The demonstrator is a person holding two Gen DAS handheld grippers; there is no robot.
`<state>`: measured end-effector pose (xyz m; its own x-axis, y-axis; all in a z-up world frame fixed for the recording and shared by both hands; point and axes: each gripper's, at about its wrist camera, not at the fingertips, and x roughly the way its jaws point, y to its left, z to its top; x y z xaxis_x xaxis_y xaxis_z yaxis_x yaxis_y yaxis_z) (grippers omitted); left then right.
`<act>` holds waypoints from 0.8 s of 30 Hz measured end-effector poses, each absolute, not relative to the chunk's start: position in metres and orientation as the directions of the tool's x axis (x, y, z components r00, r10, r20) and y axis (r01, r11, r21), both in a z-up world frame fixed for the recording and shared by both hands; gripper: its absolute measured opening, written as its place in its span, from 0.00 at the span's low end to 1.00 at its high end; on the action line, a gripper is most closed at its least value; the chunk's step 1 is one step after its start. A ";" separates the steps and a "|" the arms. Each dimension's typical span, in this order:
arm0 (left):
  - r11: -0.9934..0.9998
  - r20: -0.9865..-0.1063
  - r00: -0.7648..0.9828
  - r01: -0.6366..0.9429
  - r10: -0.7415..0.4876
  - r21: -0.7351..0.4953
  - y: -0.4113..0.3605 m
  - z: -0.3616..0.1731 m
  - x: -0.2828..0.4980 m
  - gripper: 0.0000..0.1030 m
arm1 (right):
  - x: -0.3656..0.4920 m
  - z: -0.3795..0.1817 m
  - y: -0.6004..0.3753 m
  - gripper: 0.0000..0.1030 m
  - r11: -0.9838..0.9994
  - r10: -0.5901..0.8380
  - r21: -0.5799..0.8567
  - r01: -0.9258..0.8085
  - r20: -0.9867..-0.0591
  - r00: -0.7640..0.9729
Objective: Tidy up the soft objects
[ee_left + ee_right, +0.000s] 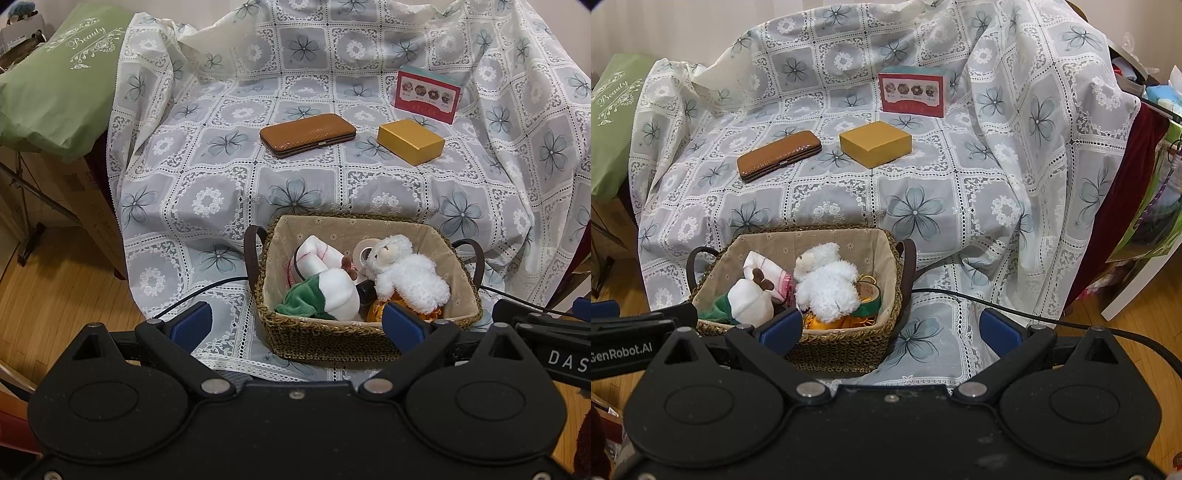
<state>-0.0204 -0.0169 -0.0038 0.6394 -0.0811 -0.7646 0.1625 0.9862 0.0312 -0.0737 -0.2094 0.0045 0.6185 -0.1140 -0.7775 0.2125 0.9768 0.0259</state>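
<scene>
A woven basket (325,339) (846,347) with brown handles sits at the near edge of the lace-covered seat. Inside lie a fluffy white lamb toy (406,275) (827,282), a white and green plush (332,295) (748,301), a folded white and pink cloth (317,254) (766,269), tape rolls (870,295) and something orange. My left gripper (297,325) hovers open just in front of the basket, holding nothing. My right gripper (890,328) is open too, to the right of the basket, its left finger by the front rim.
On the lace cloth (221,177) farther back lie a brown clasp case (308,134) (779,155), a yellow box (410,140) (875,144) and a red picture box (428,94) (912,92). A green pillow (59,81) is at the left. A black cable (997,302) crosses the seat front.
</scene>
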 end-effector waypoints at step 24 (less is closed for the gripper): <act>0.986 -0.771 0.633 0.161 -0.075 0.036 -0.018 -0.006 -0.023 0.93 | -0.075 0.001 -0.202 0.99 0.977 -0.107 0.031 0.211 -0.783 0.613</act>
<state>-0.0228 -0.0177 -0.0060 0.6326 -0.0750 -0.7709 0.1610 0.9863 0.0361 -0.0750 -0.2024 0.0012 0.6125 -0.1073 -0.7832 0.2108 0.9770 0.0310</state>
